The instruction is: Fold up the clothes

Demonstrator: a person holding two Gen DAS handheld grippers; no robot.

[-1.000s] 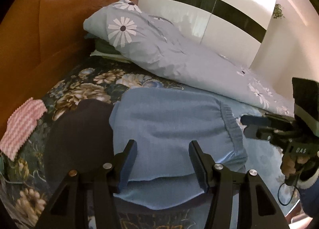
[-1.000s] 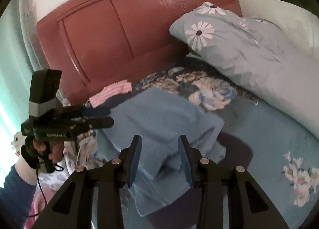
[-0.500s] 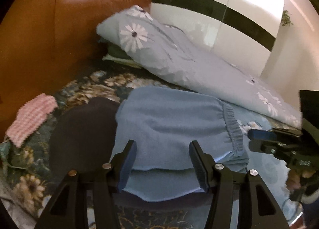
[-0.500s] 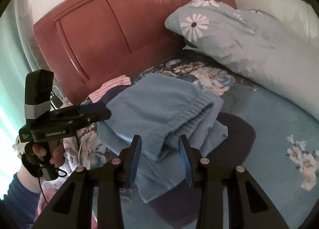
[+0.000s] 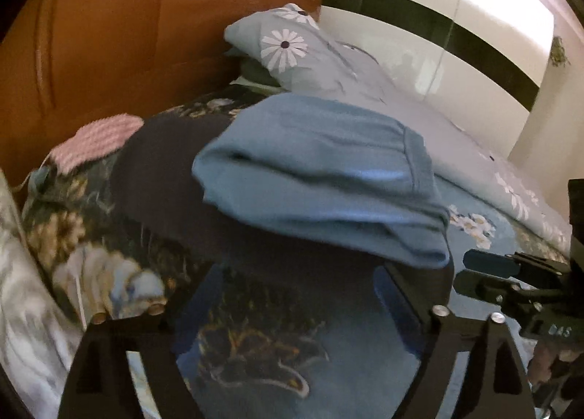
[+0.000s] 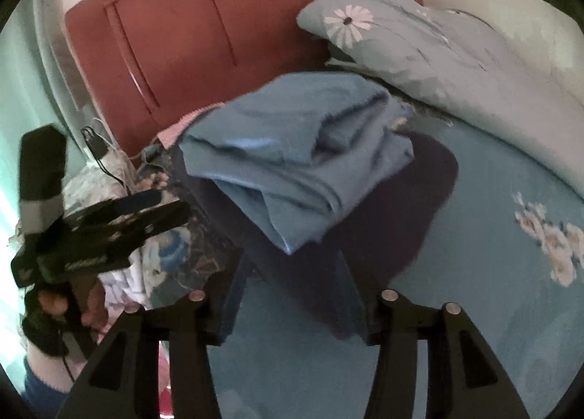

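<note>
Both grippers just opened, nothing between jaws: left gripper (image 5: pixel 277 295) wide, right gripper (image 6: pixel 292 295) half-open. Folded blue garment (image 5: pixel 321 178) released mid-frame on dark cloth (image 5: pixel 160 170); fold looks finished.

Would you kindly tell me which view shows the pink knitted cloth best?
The left wrist view: the pink knitted cloth lies open beside the headboard. In the right wrist view only a pink edge peeks from behind the folded blue garment.

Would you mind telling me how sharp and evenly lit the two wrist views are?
Left wrist view: motion blur smears the blue garment and the floral bedspread; strong glare washes out the wardrobe. Right wrist view: softer blur on the garment, dim and even light, with the headboard bowed by the fisheye.
</note>
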